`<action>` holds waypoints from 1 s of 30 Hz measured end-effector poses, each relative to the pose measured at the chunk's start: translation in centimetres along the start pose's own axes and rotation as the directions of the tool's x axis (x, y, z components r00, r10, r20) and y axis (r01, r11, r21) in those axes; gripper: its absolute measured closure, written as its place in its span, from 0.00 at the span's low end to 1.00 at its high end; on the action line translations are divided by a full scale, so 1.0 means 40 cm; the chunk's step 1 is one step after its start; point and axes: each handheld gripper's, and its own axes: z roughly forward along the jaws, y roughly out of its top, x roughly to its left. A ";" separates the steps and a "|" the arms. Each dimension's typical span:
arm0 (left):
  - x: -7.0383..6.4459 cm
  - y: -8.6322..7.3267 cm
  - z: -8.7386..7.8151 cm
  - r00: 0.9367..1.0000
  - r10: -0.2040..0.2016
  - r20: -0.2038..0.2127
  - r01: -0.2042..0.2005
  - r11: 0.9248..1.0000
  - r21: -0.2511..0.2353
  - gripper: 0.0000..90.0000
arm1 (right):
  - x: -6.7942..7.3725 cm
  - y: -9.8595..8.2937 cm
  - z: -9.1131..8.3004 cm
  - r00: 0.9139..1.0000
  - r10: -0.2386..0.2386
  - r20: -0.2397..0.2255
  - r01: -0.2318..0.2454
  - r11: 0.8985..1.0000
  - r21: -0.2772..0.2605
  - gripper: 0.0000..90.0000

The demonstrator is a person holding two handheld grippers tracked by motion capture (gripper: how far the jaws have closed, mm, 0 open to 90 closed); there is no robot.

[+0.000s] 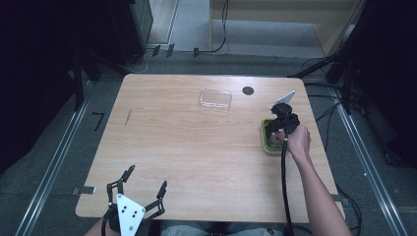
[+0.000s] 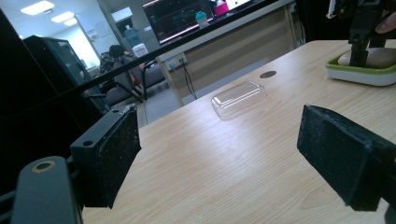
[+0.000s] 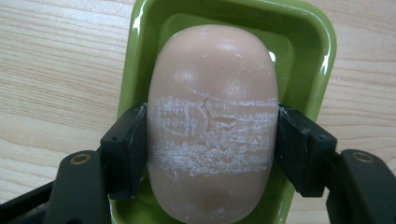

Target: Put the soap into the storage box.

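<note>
Here the right claw (image 3: 212, 149) was clamped on a smooth, pale pink oval bar of soap (image 3: 212, 126), one black padded jaw pressed against each long side of it. Between those jaws the bar carried a band of whitish scuff marks across its middle. The soap lay inside a glossy lime-green plastic soap dish (image 3: 303, 51) with rounded corners, whose rim stood out beyond the bar ahead of the claw and on both sides of it. In the high view the right claw (image 1: 282, 129) pointed down into the dish (image 1: 268, 146), with the person's right hand (image 1: 296, 142) wrapped around its grip just behind and a black cable trailing back along the forearm.

The left claw (image 1: 144, 184) stood wide open and held nothing, hovering at the near edge of the light wooden surface (image 1: 196, 147), well apart from the right one. Seen along its own jaws, the left claw (image 2: 219, 154) framed bare wood between its two black pads. Farther ahead of it lay a clear, shallow rectangular plastic lid (image 2: 239, 98), with a small dark round hole (image 2: 267, 74) in the surface beyond that. Off to its forward right sat the green dish (image 2: 362, 74) with the soap (image 2: 380, 57) in it and the other claw standing over it.
</note>
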 end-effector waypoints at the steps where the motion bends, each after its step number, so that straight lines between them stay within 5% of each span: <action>1: 0.000 0.000 0.000 1.000 0.000 0.000 0.000 1.000 0.000 0.15 | 0.000 0.000 0.001 1.000 0.001 0.002 -0.001 1.000 0.004 0.37; 30: -0.002 0.000 0.000 1.000 0.004 0.002 -0.004 1.000 -0.004 0.15 | 0.000 -0.003 0.011 1.000 0.006 0.000 -0.006 1.000 0.017 0.36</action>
